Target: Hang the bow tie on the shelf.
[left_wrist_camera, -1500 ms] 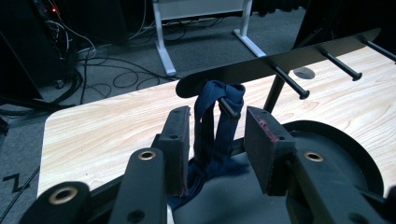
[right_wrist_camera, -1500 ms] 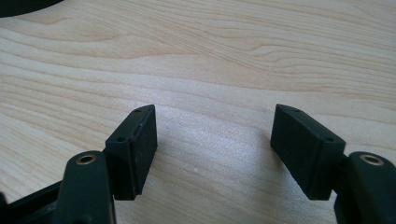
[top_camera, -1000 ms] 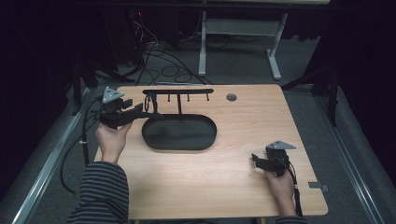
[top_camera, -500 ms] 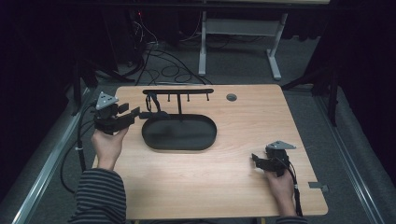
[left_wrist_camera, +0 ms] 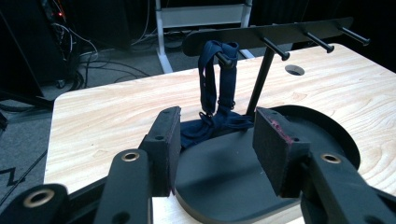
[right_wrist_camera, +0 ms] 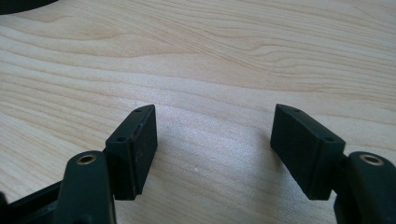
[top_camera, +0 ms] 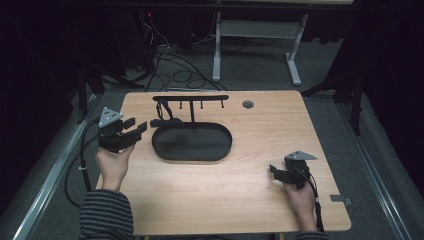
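1. The right gripper [top_camera: 278,171] rests low at about 4 o'clock on the bench [top_camera: 240,210], its jaws spread wide over bare wood with nothing between them.
2. The left gripper [top_camera: 138,126] hangs at 9 o'clock, jaws apart and empty, facing the rack.
3. Just beyond it, the dark blue cloth [left_wrist_camera: 215,100] hangs from a peg of the black rack [left_wrist_camera: 280,35], its lower end bunched on the oval tray [top_camera: 220,150], toward 11 o'clock.

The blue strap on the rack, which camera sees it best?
The left gripper view: the blue strap hangs close and clear from a peg. The high view shows it small and dark. The right gripper view faces bare table.
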Motion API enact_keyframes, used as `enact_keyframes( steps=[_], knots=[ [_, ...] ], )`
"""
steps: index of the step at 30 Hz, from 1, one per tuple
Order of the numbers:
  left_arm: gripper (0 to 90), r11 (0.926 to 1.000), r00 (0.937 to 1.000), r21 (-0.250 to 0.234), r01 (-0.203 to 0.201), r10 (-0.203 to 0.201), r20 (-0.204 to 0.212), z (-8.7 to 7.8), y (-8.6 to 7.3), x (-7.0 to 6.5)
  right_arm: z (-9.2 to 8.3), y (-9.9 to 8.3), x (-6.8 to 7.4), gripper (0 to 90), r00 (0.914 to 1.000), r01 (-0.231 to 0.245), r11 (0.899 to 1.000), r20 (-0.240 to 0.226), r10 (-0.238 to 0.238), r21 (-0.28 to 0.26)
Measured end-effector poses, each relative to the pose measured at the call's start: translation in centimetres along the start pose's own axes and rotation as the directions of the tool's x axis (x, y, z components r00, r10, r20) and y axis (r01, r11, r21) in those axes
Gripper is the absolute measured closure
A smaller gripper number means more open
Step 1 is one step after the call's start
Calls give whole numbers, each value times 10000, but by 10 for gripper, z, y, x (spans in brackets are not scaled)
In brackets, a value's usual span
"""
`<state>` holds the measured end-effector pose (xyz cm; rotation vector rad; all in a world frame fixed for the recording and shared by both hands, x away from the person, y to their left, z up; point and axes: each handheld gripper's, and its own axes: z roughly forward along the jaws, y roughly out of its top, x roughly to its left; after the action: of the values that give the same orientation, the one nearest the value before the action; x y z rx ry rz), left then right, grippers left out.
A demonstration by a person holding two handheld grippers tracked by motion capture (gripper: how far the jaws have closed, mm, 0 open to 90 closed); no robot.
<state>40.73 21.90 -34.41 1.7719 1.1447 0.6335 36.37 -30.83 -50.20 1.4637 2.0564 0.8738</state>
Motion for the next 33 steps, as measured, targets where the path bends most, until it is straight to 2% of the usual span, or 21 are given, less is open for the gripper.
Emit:
enact_keyframes(
  steps=[20,33],
  knots=[
    [521,9999,9999,-30,154,-154,-69,-10,-15,2,0,0,0,332,10000,4,10000,1,-4,-1],
    [519,9992,9992,-52,388,-388,-86,-19,-27,6,0,0,0,332,10000,6,10000,1,-6,-1]
  ],
)
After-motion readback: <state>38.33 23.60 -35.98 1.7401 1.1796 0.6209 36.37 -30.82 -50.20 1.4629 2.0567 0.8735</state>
